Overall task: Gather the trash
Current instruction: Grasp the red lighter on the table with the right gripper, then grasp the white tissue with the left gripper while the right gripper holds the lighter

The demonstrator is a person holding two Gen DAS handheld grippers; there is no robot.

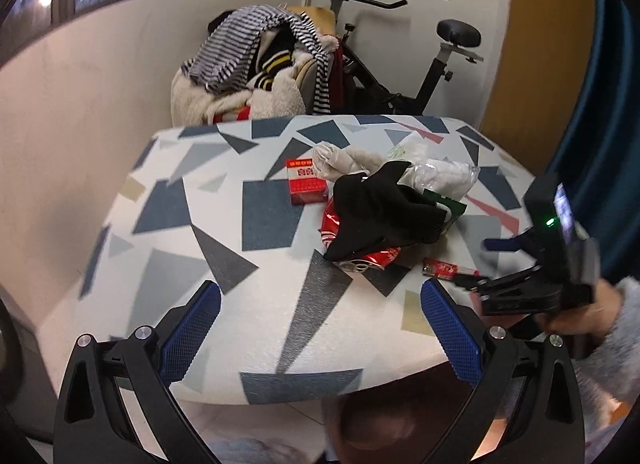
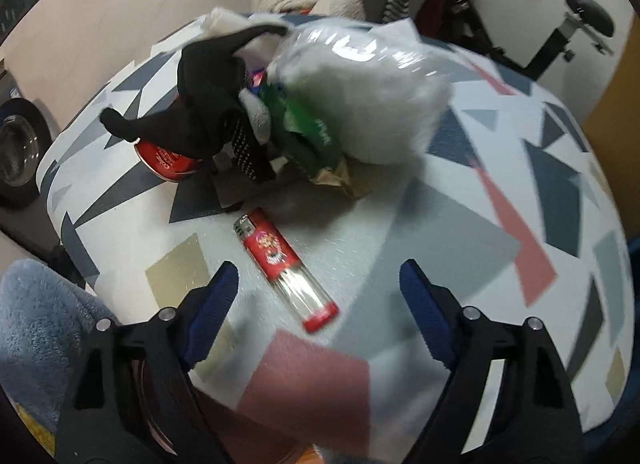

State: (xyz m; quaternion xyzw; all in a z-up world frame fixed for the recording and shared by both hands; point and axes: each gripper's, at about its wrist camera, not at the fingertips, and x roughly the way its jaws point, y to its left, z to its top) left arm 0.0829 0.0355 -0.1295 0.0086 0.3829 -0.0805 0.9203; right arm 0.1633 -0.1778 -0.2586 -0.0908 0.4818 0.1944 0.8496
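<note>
In the left wrist view a heap of litter sits on the counter (image 1: 208, 200), centre right: a sock (image 1: 384, 212) lies over a crushed can (image 1: 360, 252), a small box (image 1: 306, 182) at its left, a plastic bag (image 1: 444, 176) behind it. A lighter (image 1: 444, 268) lies at lower right, before the heap, near the right claw (image 1: 480, 264)

Matt woven tablecloth (image 2: 460, 224), glossy clear-plastic lighter (image 2: 286, 268), soft black cloth (image 2: 208, 104), crinkly shiny plastic bag (image 2: 360, 96).
</note>
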